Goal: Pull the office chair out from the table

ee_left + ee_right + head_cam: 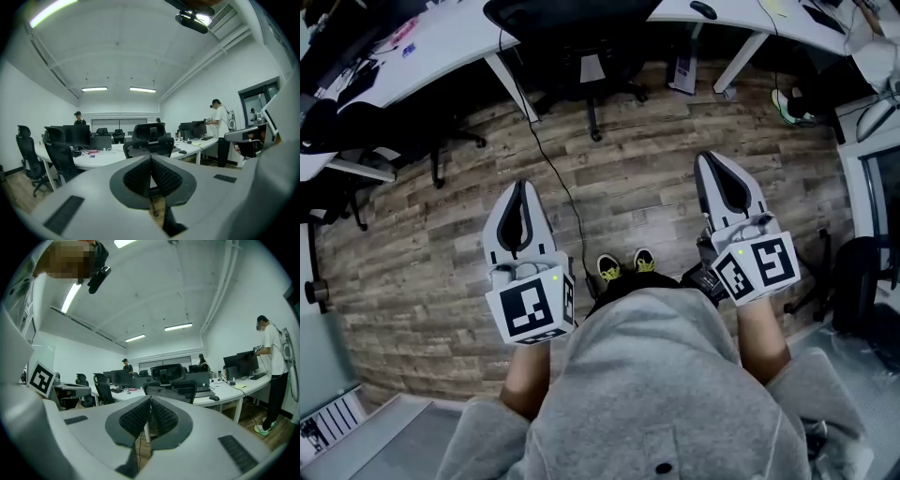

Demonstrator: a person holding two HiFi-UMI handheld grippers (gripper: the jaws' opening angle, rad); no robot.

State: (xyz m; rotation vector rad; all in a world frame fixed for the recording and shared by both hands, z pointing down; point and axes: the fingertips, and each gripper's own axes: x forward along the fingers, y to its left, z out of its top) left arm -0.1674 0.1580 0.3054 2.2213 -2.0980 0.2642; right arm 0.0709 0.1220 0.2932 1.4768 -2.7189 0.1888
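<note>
1. Facing the white table from well back, I hold both tools out ahead of me over the wooden floor.
2. On my left, the left gripper has its jaws pressed together. The ribbed pads meet along one line with nothing between them.
3. On my right, the right gripper is likewise closed tight and empty. The two tools are well apart.
4. Straight ahead, the office chair is black, with a mesh back and a headrest. It is drawn in at the table with its back toward me. In both gripper views it stands beyond the closed jaw tips, apart from either tool.
5. Across the open stretch between me and that chair, a black cable runs down from the table toward my shoes.
6. At the table's left side stand further black chairs.
7. On the table top, to the right of the office chair, rests a mouse. Dark monitors line the desks.
8. At a desk on the right stands a person in a white shirt. A second person in a cap stands behind the monitors.
</note>
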